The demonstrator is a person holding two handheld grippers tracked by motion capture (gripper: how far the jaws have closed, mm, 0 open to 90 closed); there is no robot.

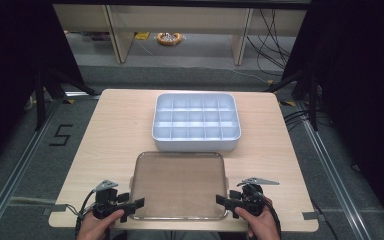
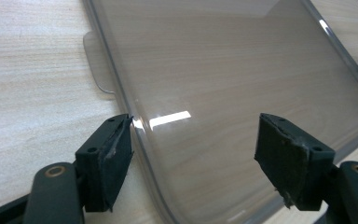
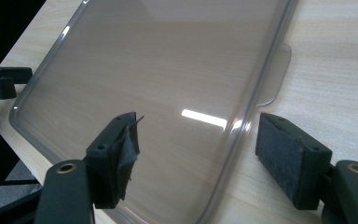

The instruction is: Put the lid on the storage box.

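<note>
Lid work, by the look of it. From the high view, a clear, smoke-tinted plastic lid (image 1: pixel 179 186) lies flat on the near half of the wooden table (image 1: pixel 115 130), with the white compartment box (image 1: pixel 196 122) just beyond it at twelve o'clock. The left gripper (image 1: pixel 130 206) sits at the lid's eight o'clock corner and the right gripper (image 1: pixel 227 202) at its four o'clock corner, each held by a hand coming in from the bottom edge, each with jaws spread and nothing between them.

In the left gripper view, the jaws stand wide apart and straddle the lid's raised rim (image 2: pixel 137 128); one pad is on the bare table side, the other over the panel. A small flat tab (image 2: pixel 98 65) juts from the edge at about eleven o'clock.

In the right gripper view it is the mirror picture: jaws apart across the rim (image 3: pixel 242 126), with a matching tab (image 3: pixel 277 70) at one o'clock.

I'd judge the lid light, thin and somewhat springy, glossy enough to slip, so pinching the rim at both near corners together looks the safest hold; one corner alone would likely let it flex.
</note>
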